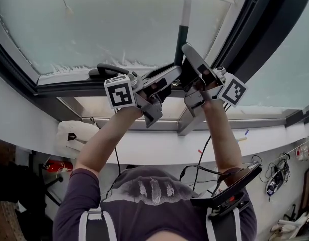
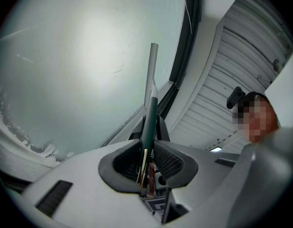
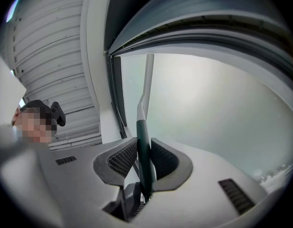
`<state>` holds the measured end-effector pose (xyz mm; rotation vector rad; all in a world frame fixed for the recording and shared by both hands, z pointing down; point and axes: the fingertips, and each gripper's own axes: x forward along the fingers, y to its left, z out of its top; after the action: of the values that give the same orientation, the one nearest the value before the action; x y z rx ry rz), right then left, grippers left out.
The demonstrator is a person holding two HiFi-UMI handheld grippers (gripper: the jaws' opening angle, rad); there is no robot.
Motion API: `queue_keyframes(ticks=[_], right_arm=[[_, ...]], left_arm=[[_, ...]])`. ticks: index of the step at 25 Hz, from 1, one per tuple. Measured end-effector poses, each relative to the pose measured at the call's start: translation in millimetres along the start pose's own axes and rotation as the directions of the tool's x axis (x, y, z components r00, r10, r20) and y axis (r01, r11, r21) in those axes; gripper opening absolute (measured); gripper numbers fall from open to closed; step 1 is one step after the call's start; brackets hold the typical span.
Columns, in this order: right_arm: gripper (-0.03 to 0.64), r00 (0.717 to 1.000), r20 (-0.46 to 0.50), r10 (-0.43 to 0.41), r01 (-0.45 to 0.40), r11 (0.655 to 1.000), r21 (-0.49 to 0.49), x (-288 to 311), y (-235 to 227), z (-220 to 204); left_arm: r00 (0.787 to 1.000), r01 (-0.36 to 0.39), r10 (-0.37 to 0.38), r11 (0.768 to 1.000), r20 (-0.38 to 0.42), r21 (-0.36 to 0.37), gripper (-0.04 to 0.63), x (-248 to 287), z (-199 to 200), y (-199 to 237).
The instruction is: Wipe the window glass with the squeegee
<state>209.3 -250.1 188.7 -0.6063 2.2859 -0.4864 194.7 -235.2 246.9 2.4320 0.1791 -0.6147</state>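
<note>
L gripper (image 2: 149, 152), R gripper (image 3: 142, 156), both clamping squeegee (image 1: 185, 14)

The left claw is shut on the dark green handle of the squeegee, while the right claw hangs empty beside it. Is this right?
Not quite. The right claw is not empty: the right gripper view shows it shut on the dark green handle of the squeegee too. The left claw is shut on that handle, as you say.

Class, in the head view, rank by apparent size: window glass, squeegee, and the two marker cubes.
1. window glass
2. squeegee
3. left marker cube and right marker cube: they look alike, so not ranked apart.
</note>
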Motion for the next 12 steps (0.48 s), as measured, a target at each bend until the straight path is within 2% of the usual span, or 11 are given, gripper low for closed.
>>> queue_keyframes(ticks=[8, 12], right_arm=[[0.092, 1.000, -0.016, -0.025, 0.025, 1.000, 0.014, -7, -8, -7], [0.092, 0.998, -0.054, -0.033, 0.029, 0.997, -0.078, -20, -5, -36]], left_arm=[[1.000, -0.003, 0.002, 0.999, -0.018, -0.052, 0.086, -5, -11, 7], [1.000, 0.009, -0.011, 0.995, -0.017, -0.099, 0.086, -25, -37, 9]])
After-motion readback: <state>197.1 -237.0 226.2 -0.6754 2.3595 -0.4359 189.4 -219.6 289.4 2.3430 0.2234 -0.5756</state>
